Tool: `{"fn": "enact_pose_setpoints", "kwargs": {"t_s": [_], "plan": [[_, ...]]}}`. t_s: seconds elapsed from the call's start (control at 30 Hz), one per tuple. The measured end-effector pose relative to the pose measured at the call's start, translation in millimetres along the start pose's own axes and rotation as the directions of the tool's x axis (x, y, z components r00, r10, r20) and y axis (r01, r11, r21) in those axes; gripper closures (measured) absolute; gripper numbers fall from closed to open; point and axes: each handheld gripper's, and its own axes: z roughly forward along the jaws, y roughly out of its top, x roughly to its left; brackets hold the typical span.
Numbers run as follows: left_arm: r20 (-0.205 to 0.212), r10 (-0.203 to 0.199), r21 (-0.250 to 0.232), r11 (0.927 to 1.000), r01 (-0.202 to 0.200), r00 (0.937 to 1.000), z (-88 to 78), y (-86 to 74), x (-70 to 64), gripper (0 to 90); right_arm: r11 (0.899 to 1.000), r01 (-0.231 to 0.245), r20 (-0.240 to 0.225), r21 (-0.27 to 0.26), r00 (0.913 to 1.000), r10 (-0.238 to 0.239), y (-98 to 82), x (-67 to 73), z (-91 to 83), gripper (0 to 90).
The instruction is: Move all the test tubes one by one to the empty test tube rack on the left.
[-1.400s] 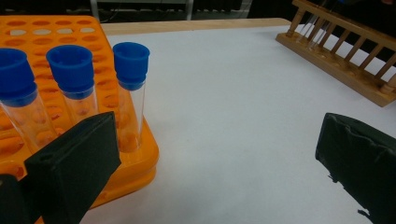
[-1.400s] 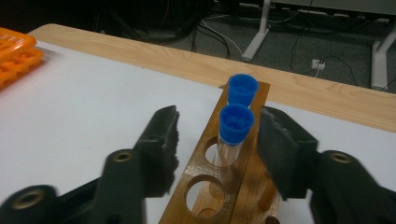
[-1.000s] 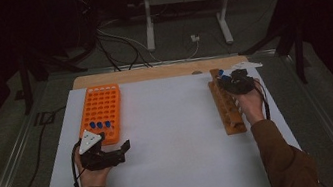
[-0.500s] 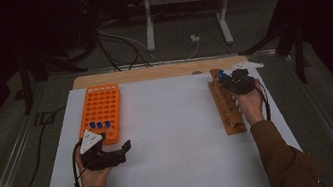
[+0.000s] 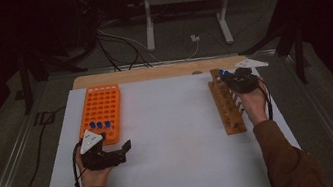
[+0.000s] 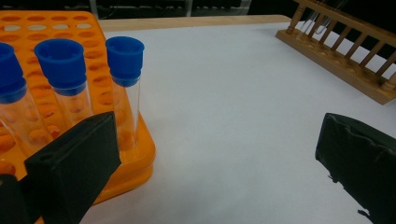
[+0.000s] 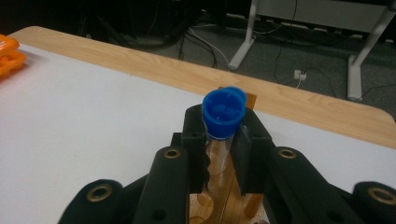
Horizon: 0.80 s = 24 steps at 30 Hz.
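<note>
tube [image 7: 219, 154] bottom hidden by gripper [image 7: 223, 161] (right), orange rack [image 6: 119, 170] cropped left

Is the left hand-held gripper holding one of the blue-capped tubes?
No, the left hand-held gripper stands open beside the orange rack, nothing between its jaws.

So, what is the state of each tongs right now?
Left tongs: open, holding nothing.
Right tongs: closed on a blue-capped tube above the wooden rack.

clear glossy tube [image 7: 219, 154], blue plastic cap [image 7: 223, 112], matt wooden rack [image 5: 226, 107]
</note>
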Motion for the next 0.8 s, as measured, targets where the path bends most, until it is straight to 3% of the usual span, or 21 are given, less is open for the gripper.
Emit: {"fn": "enact_pose_setpoints", "kwargs": {"t_s": [0.5, 0.8], "plan": [[0.011, -0.010, -0.006, 0.9999, 0.010, 0.9999, 0.1, 0.3, -1.0, 0.7, 0.997, 0.026, 0.011, -0.068, 0.9996, -0.025, 24.4, 0.7, -27.1, 76.7], [0.021, 0.002, -0.013, 0.9999, -0.002, 0.9998, 1.4, 2.7, -7.7, 0.7, 0.995, 0.047, -0.025, -0.091, 0.9985, -0.049, 31.0, 8.3, -42.2, 76.7]]}}
